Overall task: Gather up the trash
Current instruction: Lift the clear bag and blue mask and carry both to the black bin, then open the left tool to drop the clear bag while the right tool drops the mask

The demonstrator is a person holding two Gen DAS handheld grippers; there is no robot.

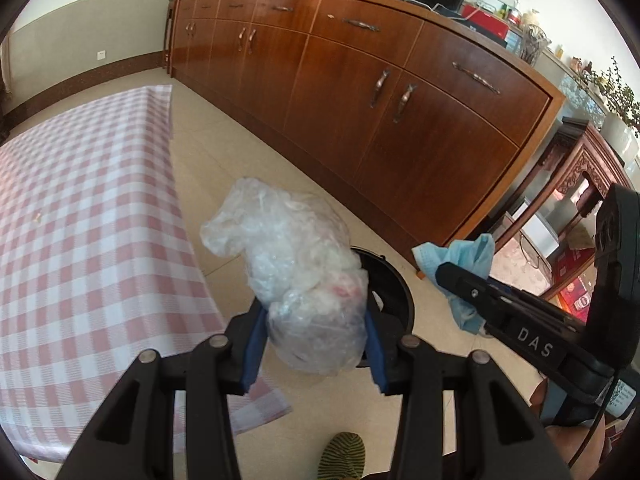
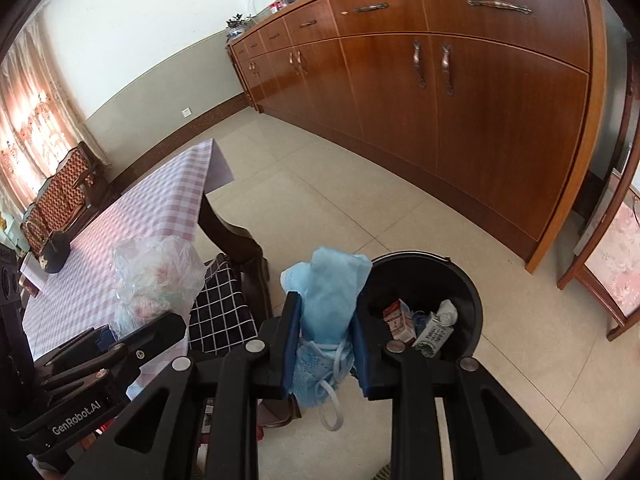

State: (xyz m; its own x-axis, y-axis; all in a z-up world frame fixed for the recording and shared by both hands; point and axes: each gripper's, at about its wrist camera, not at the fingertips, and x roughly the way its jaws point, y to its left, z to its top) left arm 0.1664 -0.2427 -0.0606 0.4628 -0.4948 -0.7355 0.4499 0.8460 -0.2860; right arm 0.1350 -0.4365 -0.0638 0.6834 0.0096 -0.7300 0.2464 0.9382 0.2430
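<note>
Right wrist view puts the black bin [image 2: 424, 304] just ahead of my right gripper [image 2: 326, 344] and a little to its right, its open mouth facing up with cartons and crumpled paper already inside. The jaws are pressed hard on a blue face mask [image 2: 328, 300]; it stands lengthwise along the fingers, its bunched end poking past the tips toward the bin and its ear loops dangling below. My right hand looks nearer the bin, so I judge it drops first.

In the left view, my left gripper [image 1: 316, 340] pinches a crumpled clear plastic bag [image 1: 296, 264], jaws partly apart around its bulk. The bag's long axis also runs out along the fingers, leaning away from the bin toward the checked tablecloth [image 1: 80, 220]. The bin's rim peeks out right behind the bag.
</note>
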